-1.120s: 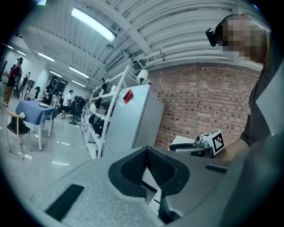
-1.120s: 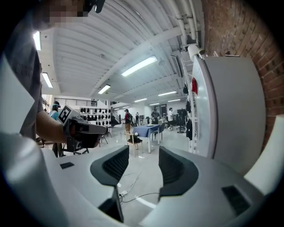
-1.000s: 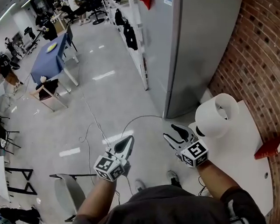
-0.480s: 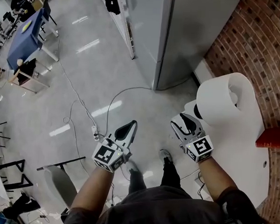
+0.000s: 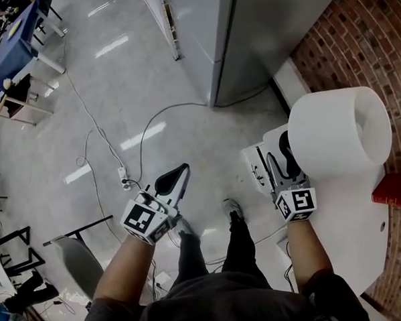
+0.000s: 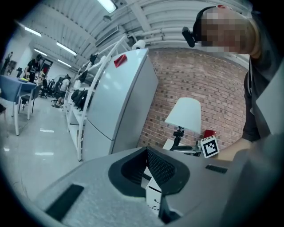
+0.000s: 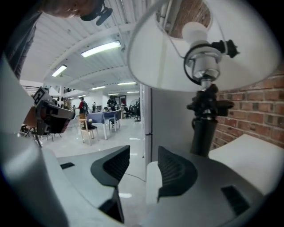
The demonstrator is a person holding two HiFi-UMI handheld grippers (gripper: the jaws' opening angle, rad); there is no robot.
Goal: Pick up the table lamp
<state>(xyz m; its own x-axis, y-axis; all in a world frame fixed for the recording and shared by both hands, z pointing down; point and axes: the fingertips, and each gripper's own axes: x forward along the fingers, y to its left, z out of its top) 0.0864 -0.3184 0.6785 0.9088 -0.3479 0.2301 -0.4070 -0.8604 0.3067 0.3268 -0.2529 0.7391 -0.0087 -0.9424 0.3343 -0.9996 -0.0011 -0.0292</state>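
Note:
The table lamp stands on the near corner of a white table, its white shade hiding the stem in the head view. My right gripper reaches in below the shade, open and empty. In the right gripper view the black stem rises just right of and beyond the right gripper, and the shade and bulb hang overhead. My left gripper hangs over the floor, left of the table, shut and empty. In the left gripper view, the lamp stands far beyond the left gripper.
A red box lies on the table by the brick wall. A tall grey cabinet stands just beyond the table. A cable and power strip lie on the floor; a chair sits lower left.
Both grippers have come down. The right one has moved in under the lamp shade towards the stem, still open. The left stays shut over the floor.

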